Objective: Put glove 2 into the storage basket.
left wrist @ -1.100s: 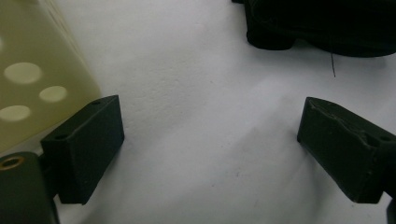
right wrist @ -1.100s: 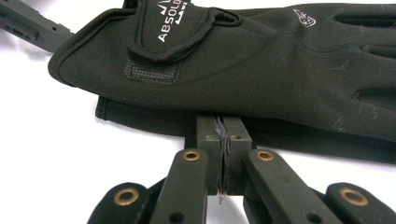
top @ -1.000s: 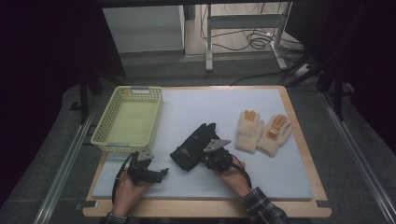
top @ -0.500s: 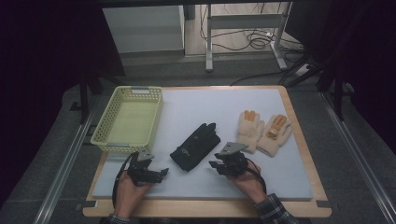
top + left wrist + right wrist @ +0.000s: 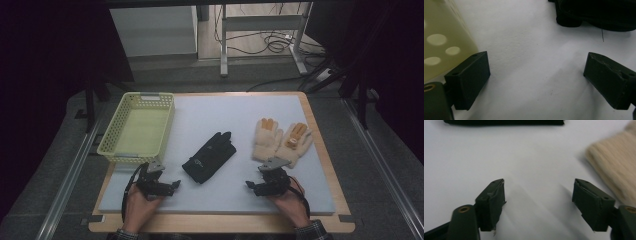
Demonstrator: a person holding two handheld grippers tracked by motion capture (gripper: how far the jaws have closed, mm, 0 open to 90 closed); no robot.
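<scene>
A black glove (image 5: 210,156) lies flat in the middle of the white mat (image 5: 225,115), fingers pointing away. A pair of cream gloves (image 5: 280,139) with orange fingertips lies to its right. My right gripper (image 5: 250,186) hovers near the mat's front edge, below the cream gloves. Its jaws have just been opening and stand open in the right gripper view (image 5: 539,195), with bare mat between them, the black glove (image 5: 504,122) ahead and a cream glove (image 5: 616,162) at the right. My left gripper (image 5: 175,184) rests at the front left, open (image 5: 536,67) over bare mat.
A pale yellow mesh basket (image 5: 127,157) stands at the mat's left, close beside the left gripper (image 5: 439,45). The mat lies on a wooden board (image 5: 320,135). Metal rails run along both sides, and cables lie on the floor beyond the table.
My right gripper has let go of the black glove, opened, and drawn back to the right toward the front edge. The glove now lies alone. The left gripper stayed put.
</scene>
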